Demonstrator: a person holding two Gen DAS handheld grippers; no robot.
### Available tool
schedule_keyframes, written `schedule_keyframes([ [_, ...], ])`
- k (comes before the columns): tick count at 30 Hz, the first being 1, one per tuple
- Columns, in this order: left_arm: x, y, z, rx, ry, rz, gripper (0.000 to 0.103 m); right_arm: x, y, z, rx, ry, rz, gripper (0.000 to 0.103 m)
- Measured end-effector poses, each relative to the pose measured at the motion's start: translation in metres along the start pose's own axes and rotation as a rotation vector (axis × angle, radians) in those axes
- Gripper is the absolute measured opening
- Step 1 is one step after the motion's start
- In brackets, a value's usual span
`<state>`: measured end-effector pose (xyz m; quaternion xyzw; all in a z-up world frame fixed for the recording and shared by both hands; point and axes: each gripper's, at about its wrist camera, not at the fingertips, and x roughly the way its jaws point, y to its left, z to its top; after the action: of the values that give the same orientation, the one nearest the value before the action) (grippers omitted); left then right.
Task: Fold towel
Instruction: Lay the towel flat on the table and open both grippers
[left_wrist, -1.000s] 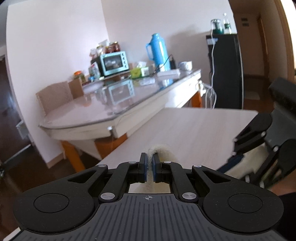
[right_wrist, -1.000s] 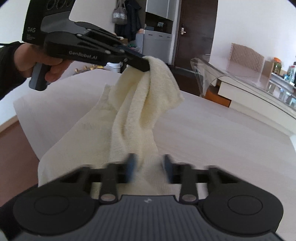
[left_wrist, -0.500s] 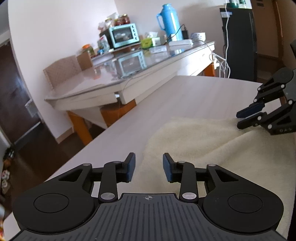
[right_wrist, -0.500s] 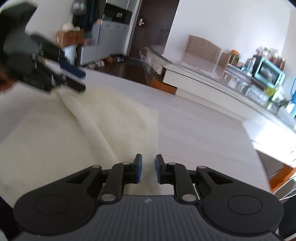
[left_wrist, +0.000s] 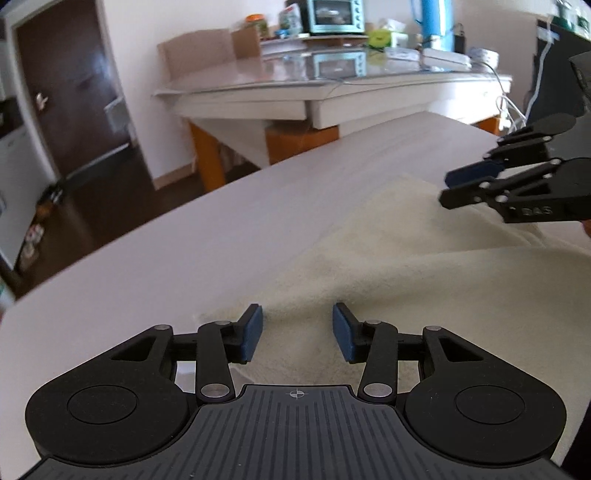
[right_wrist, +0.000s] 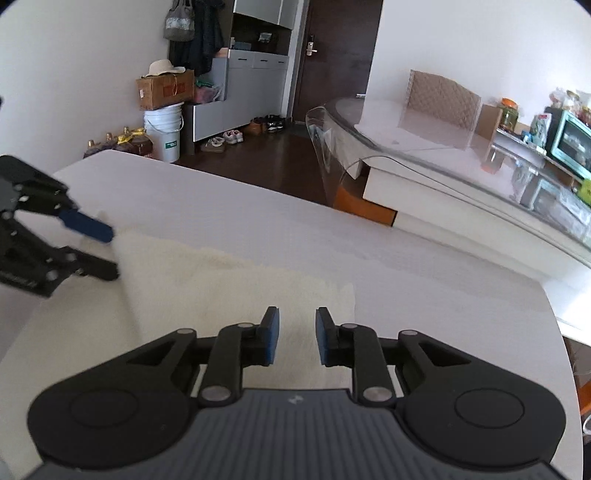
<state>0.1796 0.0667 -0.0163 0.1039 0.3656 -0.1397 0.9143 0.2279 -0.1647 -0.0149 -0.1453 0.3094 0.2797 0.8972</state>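
Note:
A cream towel (left_wrist: 388, 258) lies folded on the white table (left_wrist: 184, 251); it also shows in the right wrist view (right_wrist: 229, 291). My left gripper (left_wrist: 297, 332) is open and empty, its fingers just above the towel's near corner. My right gripper (right_wrist: 294, 338) is open and empty above the towel's other end. The right gripper also shows at the right edge of the left wrist view (left_wrist: 469, 184). The left gripper shows at the left edge of the right wrist view (right_wrist: 99, 251). Both hold nothing.
A glass-topped table (left_wrist: 332, 81) stands beyond the white table, with a toaster oven (left_wrist: 336, 14), a blue thermos (left_wrist: 432, 18) and boxes on it. A dark door (left_wrist: 74, 92) is at the left. A bucket (right_wrist: 164, 129) and bottles stand on the floor.
A second ago my left gripper was shut on the towel's corner, held up. It has let go; the towel now lies flat. My right gripper nearly shut, then opened again.

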Motion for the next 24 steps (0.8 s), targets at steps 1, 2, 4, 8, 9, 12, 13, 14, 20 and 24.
schedule_keyframes([
  [1,0.001,0.001,0.001,0.003,-0.001,0.004,0.049,0.004,-0.001,0.001,0.002,0.007,0.000,0.022],
  [2,0.002,0.004,0.001,0.005,-0.002,0.004,0.052,0.011,-0.001,0.002,-0.004,0.026,-0.012,0.021],
  [4,0.005,0.008,0.003,0.007,-0.003,0.003,0.060,0.019,-0.002,0.002,-0.010,0.028,-0.030,0.021],
  [8,0.014,0.016,0.009,-0.009,-0.009,-0.011,0.065,0.028,-0.012,0.004,0.011,0.027,-0.109,0.021],
  [9,0.016,0.018,0.011,-0.015,-0.014,-0.009,0.065,0.030,-0.015,0.004,0.015,0.027,-0.127,0.021],
  [12,0.014,0.021,0.017,-0.035,-0.045,-0.012,0.064,0.036,-0.027,0.005,0.034,0.031,-0.200,0.022],
  [13,0.011,0.021,0.018,-0.039,-0.054,-0.012,0.064,0.038,-0.029,0.005,0.034,0.033,-0.216,0.022],
  [14,0.009,0.021,0.018,-0.043,-0.063,-0.013,0.064,0.041,-0.031,0.006,0.032,0.035,-0.229,0.022],
  [20,0.014,0.019,0.017,0.007,-0.028,0.070,0.064,0.044,-0.031,0.004,0.005,0.038,-0.278,0.025],
  [24,0.018,0.020,0.014,0.043,-0.027,0.121,0.067,0.038,-0.030,0.002,0.001,0.056,-0.271,0.025],
])
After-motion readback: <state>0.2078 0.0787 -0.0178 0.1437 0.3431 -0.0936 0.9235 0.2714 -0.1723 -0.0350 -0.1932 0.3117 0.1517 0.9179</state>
